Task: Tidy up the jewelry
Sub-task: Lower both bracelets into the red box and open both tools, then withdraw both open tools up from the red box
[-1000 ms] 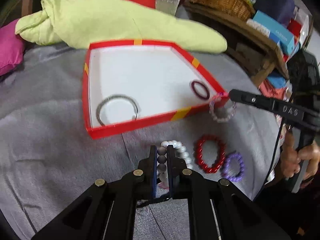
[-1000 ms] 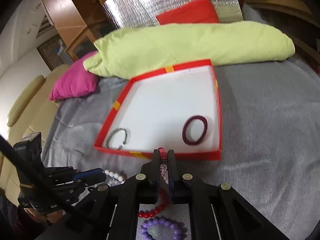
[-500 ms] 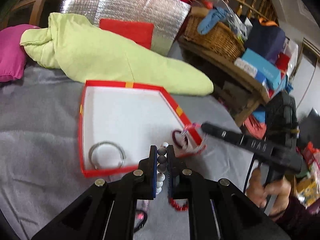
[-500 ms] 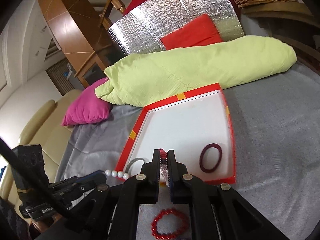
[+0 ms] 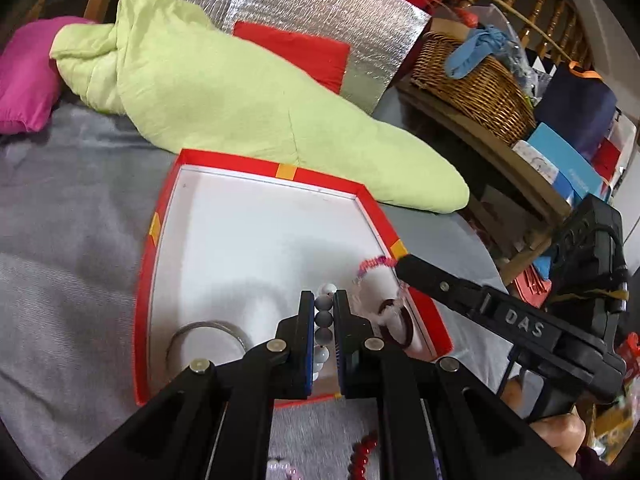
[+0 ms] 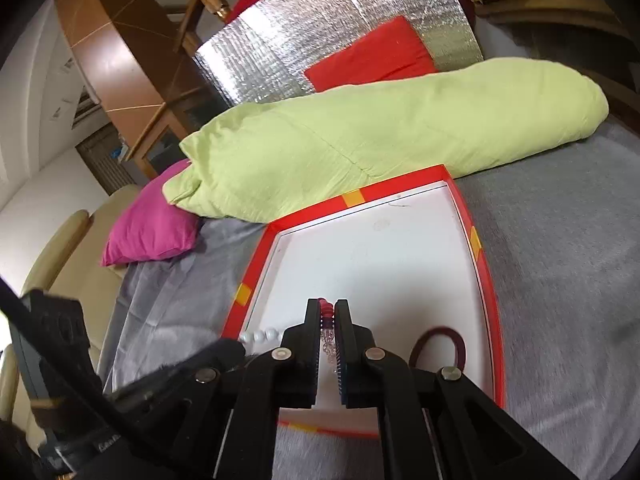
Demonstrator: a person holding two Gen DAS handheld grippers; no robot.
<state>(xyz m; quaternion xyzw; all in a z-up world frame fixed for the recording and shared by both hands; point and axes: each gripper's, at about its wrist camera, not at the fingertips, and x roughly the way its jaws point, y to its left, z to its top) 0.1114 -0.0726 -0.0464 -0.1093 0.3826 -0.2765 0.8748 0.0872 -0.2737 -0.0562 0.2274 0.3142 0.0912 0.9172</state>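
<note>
Left wrist view: left gripper (image 5: 323,300) clenched on one white-and-grey bead bracelet (image 5: 323,318), held above the near part of one red box (image 5: 149,280) with a white floor. Inside the box: one silver bangle (image 5: 208,334), one dark red ring bracelet (image 5: 404,330). Right gripper (image 5: 402,264) gripping one pink and clear bracelet (image 5: 374,270) over the box's right rim. One red bead bracelet (image 5: 362,454) on the grey bed cover (image 5: 72,280). One green pillow (image 5: 224,96), one wicker basket (image 5: 476,84).

Right wrist view: right gripper (image 6: 328,308) clamped on the pink and clear bracelet (image 6: 328,326) above the box (image 6: 490,292). Three white beads (image 6: 259,336) beside the left gripper's tip, at the box's left rim. One dark red ring (image 6: 440,346) inside. One magenta cushion (image 6: 152,224).
</note>
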